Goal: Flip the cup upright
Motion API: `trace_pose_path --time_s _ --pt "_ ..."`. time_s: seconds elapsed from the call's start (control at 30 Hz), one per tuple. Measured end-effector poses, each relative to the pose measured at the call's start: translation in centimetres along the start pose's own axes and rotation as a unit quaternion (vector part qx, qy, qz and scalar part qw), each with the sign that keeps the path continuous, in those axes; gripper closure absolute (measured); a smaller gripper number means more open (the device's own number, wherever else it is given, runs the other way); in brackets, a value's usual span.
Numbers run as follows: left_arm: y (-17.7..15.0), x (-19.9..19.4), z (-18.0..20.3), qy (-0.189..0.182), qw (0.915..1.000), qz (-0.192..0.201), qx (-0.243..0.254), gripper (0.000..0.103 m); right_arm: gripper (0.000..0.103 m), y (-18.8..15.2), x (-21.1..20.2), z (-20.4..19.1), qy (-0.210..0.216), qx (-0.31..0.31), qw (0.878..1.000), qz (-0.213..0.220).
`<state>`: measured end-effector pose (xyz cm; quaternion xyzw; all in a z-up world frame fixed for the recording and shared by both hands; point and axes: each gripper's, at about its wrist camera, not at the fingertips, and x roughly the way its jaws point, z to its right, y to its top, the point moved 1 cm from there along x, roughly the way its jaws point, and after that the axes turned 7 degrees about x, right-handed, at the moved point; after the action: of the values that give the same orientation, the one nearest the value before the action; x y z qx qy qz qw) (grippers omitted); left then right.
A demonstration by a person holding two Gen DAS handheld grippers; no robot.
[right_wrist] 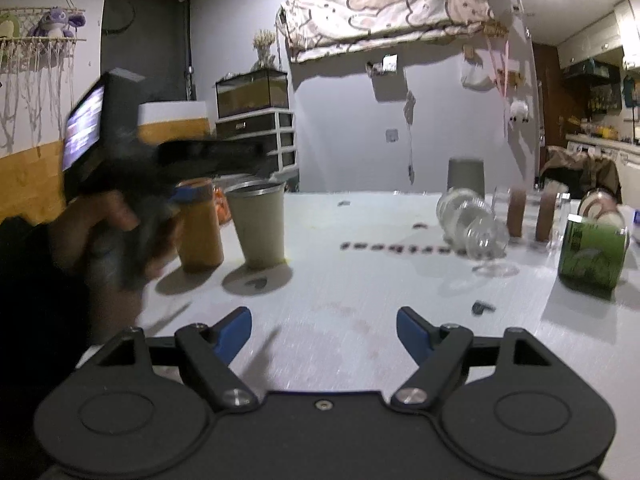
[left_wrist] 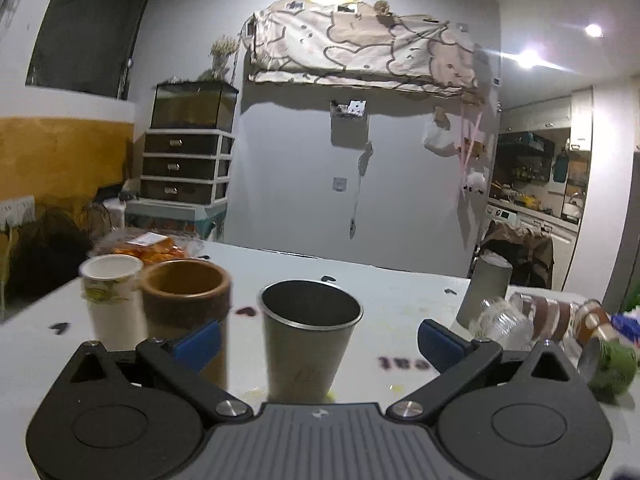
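Observation:
A steel cup (left_wrist: 310, 336) stands upright on the white table (left_wrist: 400, 312), mouth up, between the blue fingers of my left gripper (left_wrist: 318, 344). The jaws are wide open and do not touch it. The same cup (right_wrist: 260, 226) shows at the left in the right wrist view, with the left gripper and the hand holding it blurred beside it. My right gripper (right_wrist: 324, 334) is open and empty over bare table. A grey cup (left_wrist: 486, 292) stands upside down at the far right; it also shows in the right wrist view (right_wrist: 466, 176).
A brown cylinder cup (left_wrist: 186, 304) and a white paper cup (left_wrist: 112, 300) stand upright left of the steel cup. A clear glass (right_wrist: 472, 224), a green can (right_wrist: 594, 256) and brown-banded glasses (right_wrist: 532, 216) lie or stand at the right. A bag of oranges (left_wrist: 152, 246) sits far left.

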<state>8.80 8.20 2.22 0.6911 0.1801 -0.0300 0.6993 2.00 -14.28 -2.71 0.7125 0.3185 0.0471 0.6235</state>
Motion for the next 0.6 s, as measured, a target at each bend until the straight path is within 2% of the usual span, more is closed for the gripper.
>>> trace_pose_path --time_s 0.3,0.6 --pt "-1.9 -5.8 -1.0 0.017 0.9992 -0.005 0.036 0.000 0.022 2.1 -0.3 0.3 -0.003 -0.007 0.999 0.033" --pt "-4.2 -10.1 -1.2 0.021 0.9983 -0.002 0.055 0.000 0.010 2.5 -0.6 0.0 -0.014 -0.016 0.999 0.042"
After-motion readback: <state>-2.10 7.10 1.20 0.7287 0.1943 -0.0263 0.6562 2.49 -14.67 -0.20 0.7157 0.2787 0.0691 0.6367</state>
